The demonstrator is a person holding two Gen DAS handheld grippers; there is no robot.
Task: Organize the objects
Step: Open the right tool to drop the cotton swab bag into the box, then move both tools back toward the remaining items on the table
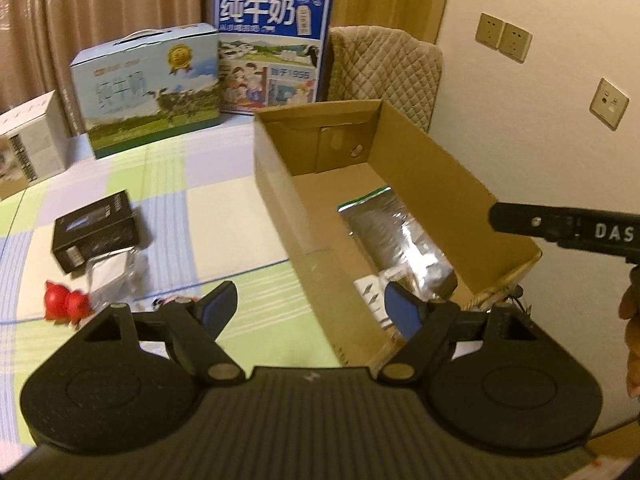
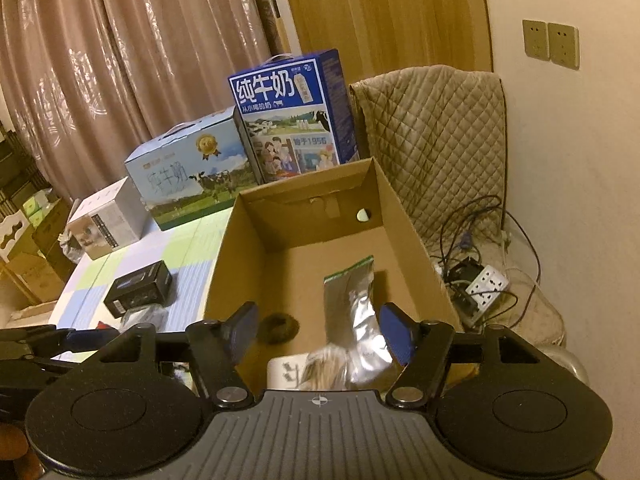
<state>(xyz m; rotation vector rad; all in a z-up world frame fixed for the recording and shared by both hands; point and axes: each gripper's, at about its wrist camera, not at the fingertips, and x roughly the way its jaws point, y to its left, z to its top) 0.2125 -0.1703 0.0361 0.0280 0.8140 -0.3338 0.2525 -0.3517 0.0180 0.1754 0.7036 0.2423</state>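
Note:
An open cardboard box [image 1: 432,168] [image 2: 404,216] stands on the table. A silver foil pouch [image 1: 394,236] [image 2: 354,304] lies inside it, with a white item [image 1: 372,294] [image 2: 286,372] near the front and a dark round item [image 2: 279,328] on the floor of the box. A black small box [image 1: 96,230] [image 2: 140,294], a clear plastic bag [image 1: 116,276] and a red toy [image 1: 64,302] lie on the table to the left. My left gripper [image 1: 310,308] is open and empty over the box's front left corner. My right gripper [image 2: 318,330] is open and empty above the pouch.
Two milk cartons [image 1: 148,88] [image 1: 274,50] and a white box [image 1: 30,140] stand at the table's far side. A quilted chair [image 2: 432,136] is behind the box. Cables and a power strip [image 2: 486,284] lie to the right.

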